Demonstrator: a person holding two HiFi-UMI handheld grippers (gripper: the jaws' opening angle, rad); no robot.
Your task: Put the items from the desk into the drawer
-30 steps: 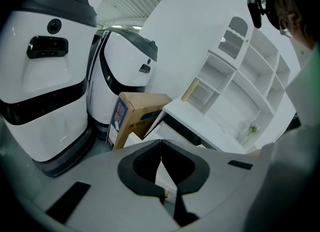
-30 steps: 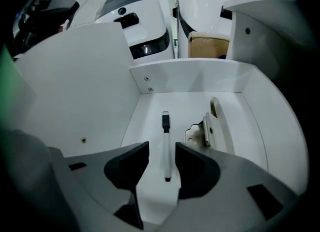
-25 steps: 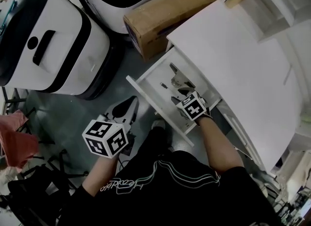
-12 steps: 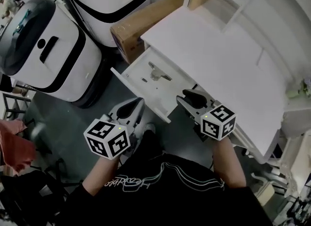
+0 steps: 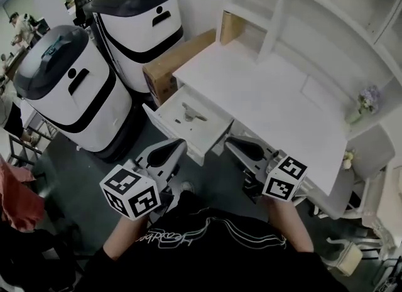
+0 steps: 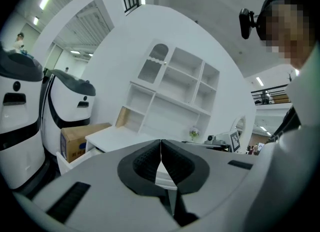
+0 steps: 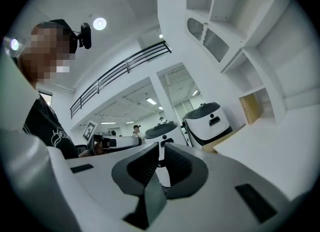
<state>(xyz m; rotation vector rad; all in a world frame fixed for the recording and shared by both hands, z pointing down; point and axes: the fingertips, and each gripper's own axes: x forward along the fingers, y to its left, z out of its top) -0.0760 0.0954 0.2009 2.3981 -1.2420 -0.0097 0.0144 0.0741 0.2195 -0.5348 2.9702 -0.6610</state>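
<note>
**Entry: desk-clearing, late stage**

- **Right tongs** (image 5: 237, 144): one second ago they were down inside the drawer, over the small things lying there. They have since come up and back, and now hang in front of the person's body, below the worktop's near edge. In the right gripper view (image 7: 160, 151) the jaws are pressed together at the tips with nothing between them.
- **Left tongs** (image 5: 171, 148): little moved over the same second, held low beside the drawer's front corner. In the left gripper view (image 6: 161, 148) the jaws meet along a closed seam, empty.
- **Drawer** (image 5: 168, 131): pulled out and not yet pushed in.
- **Items** (image 5: 190, 113): small pale metallic pieces on the drawer floor, toward its back. They are too small to identify.
- **Worktop** (image 5: 270, 99): white, with no loose item visible on its open middle. A flower sprig (image 5: 365, 98) stands at the far right end by the shelves.
- **Surroundings**: a cardboard box (image 5: 176, 58) sits on the floor behind the drawer. The head view has risen, so more of the desk is in view than half a second ago.

**Assessment:** the right tongs came away empty, so the last item was probably released in the drawer. The placing looks finished or nearly so. Closing the drawer may remain, though the task does not require it.
</note>
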